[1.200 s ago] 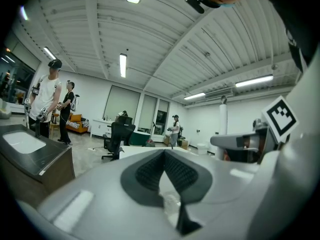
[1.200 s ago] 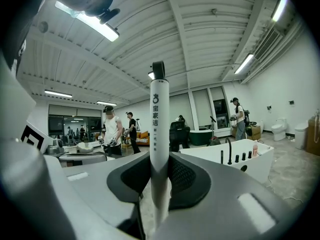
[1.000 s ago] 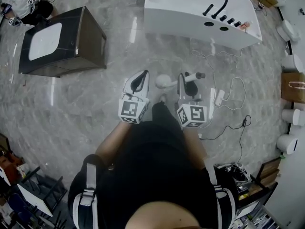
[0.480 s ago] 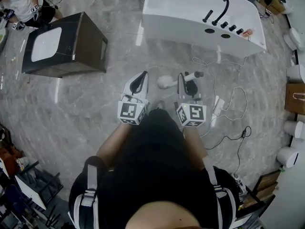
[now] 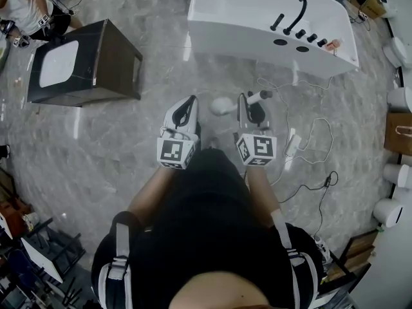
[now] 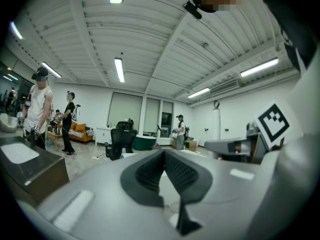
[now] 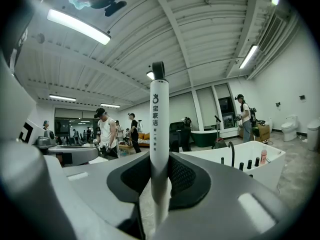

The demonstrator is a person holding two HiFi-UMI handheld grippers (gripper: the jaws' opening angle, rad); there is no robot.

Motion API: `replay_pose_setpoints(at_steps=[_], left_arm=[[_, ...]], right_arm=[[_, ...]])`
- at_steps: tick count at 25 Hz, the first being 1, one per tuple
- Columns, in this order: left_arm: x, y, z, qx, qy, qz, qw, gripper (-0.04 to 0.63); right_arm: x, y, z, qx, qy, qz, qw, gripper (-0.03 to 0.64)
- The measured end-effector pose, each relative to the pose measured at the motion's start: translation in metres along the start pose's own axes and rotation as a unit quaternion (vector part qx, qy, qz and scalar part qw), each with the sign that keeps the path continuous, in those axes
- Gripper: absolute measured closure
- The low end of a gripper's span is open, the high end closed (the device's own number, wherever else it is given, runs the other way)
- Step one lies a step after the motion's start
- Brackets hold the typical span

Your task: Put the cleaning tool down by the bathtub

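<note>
The cleaning tool is a brush with a white handle [image 7: 160, 129] and a black end cap [image 5: 265, 94]; its white head [image 5: 221, 106] shows in the head view. My right gripper [image 5: 244, 102] is shut on the handle, which stands upright between its jaws [image 7: 160, 159] in the right gripper view. My left gripper [image 5: 190, 100] hangs beside it, shut and empty, with its pads [image 6: 150, 171] meeting at the tips. Both are above the grey stone floor. The white bathtub [image 5: 257, 24] with black taps lies ahead and slightly right, also visible as the tub [image 7: 250, 161] past the right jaw.
A dark cabinet with a white basin [image 5: 84, 60] stands to the left. Loose white cables and a plug strip [image 5: 293, 140] lie on the floor between me and the tub. White fixtures [image 5: 393, 153] line the right edge. People [image 7: 105, 131] stand in the background.
Both grippers keep the same pose and the right one still holds the brush. The whole view has shifted slightly, with the cabinet and tub drifting a little.
</note>
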State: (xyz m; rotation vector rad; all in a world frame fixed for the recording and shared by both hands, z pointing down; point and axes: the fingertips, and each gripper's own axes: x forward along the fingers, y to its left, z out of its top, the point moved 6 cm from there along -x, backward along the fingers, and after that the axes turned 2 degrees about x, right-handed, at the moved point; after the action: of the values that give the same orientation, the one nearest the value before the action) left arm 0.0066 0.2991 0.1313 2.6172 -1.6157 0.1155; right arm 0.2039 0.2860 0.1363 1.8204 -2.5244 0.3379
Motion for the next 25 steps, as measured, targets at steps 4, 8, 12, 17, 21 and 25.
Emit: replay_pose_setpoints(at_steps=[4, 8, 12, 17, 21, 25], left_arm=[[0.023, 0.003, 0.0, -0.003, -0.004, -0.017, 0.9998, 0.586], [0.045, 0.011, -0.002, -0.008, -0.003, -0.029, 0.9995, 0.586], [0.066, 0.022, -0.003, -0.014, -0.002, -0.038, 0.9992, 0.586], [0.09, 0.037, -0.009, -0.021, 0.007, -0.044, 0.9988, 0.586], [0.107, 0.051, -0.016, -0.025, 0.014, -0.045, 0.9986, 0.586], [0.128, 0.065, -0.024, -0.031, 0.026, -0.042, 0.9983, 0.586]], right_arm=[[0.014, -0.006, 0.0, -0.002, 0.0, -0.007, 1.0, 0.531], [0.029, -0.012, -0.004, -0.004, 0.006, -0.016, 1.0, 0.531], [0.047, -0.015, -0.005, -0.005, 0.011, -0.022, 1.0, 0.531], [0.073, -0.018, -0.011, -0.006, 0.018, -0.025, 0.999, 0.531], [0.095, -0.02, -0.017, -0.006, 0.026, -0.028, 0.999, 0.531], [0.118, -0.025, -0.024, -0.003, 0.036, -0.029, 0.999, 0.531]])
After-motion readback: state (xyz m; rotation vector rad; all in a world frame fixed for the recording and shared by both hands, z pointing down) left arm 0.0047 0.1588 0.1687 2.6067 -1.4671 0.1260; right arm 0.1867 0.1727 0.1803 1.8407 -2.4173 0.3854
